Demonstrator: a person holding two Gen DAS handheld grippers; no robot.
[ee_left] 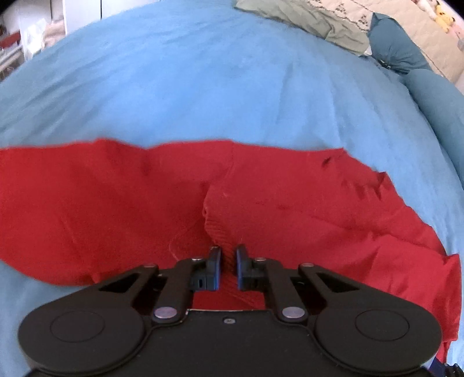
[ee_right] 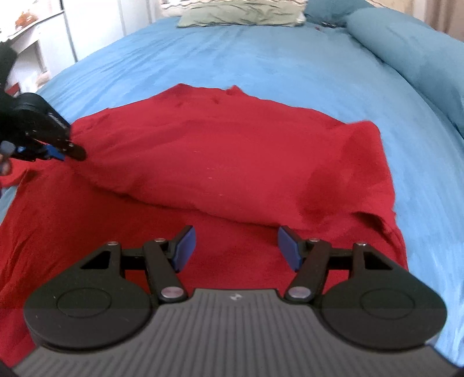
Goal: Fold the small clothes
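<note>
Bed [ee_left: 203, 87]: covered by a light blue sheet; it is seen ahead of and around the fingers in both views.

Red garment [ee_right: 217, 150]: spread on the bed, with a folded-over layer forming a raised ridge just ahead of the right fingers. In the left wrist view it is seen as a wide band [ee_left: 87, 203] running across, ahead of and beneath the left fingers, with a ribbed hem rising directly in front of them.

Teal pillow [ee_right: 411, 52]: placed far ahead and to the right of the right fingers.

Pale green cloth [ee_right: 240, 13]: laid at the far end of the bed, well ahead of the fingers.

Right gripper [ee_right: 236, 249]: held over the near part of the garment; the blue-padded fingers [ee_right: 184, 249] are set wide apart, with nothing gripped.

Left gripper [ee_left: 228, 266]: the fingers [ee_left: 214, 269] are drawn nearly together, clamped on a fold of the red garment. It is also seen to the left of the right fingers [ee_right: 55, 152], at the garment's left edge.
</note>
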